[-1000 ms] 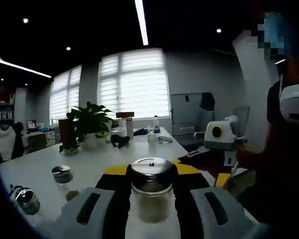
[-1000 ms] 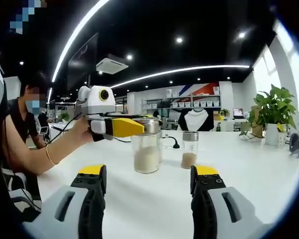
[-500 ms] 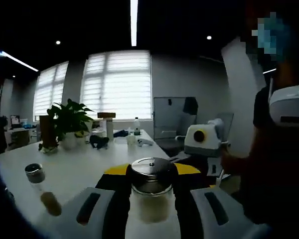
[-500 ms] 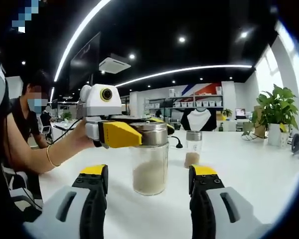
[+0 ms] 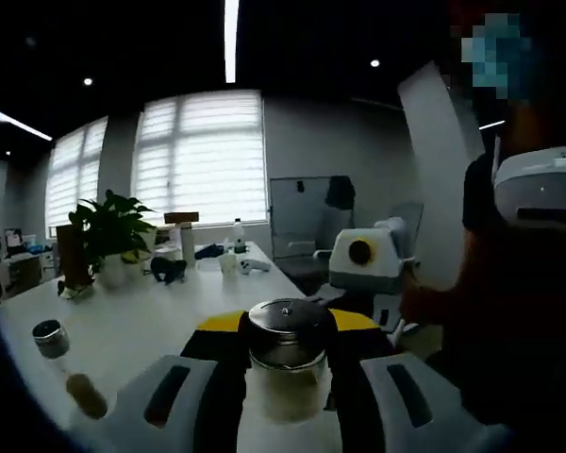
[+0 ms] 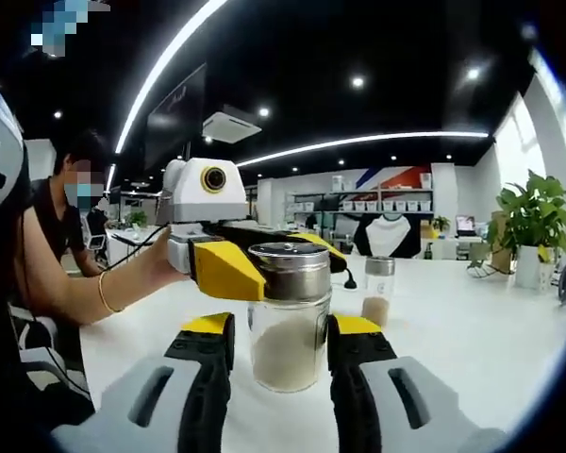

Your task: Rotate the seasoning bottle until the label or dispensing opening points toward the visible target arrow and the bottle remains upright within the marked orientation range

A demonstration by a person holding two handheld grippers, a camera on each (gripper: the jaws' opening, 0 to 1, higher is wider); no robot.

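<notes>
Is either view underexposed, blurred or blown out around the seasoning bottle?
Left gripper view: dim, backlit by blown-out windows, seasoning bottle dark, slightly soft. Right gripper view: brighter, the bottle and the left gripper on its lid sharp, ceiling strips glaring, edges bent by fisheye.

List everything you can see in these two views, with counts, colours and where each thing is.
Seasoning bottle: one, clear glass with silver cap and pale powder, on the white table, between both grippers' jaws.
Small jar: one, clear with silver cap and brown contents, on the table behind the bottle.
Table: one, white, under everything.
Plant: one, green, at the table's far end by the windows.
Windows: two, with white blinds, on the back wall.
Left gripper: one, yellow and black jaws, clamped on the bottle's cap.
Right gripper: one, grey with yellow and black jaws, flanking the bottle's body.
Hand: one, holding the left gripper.
</notes>
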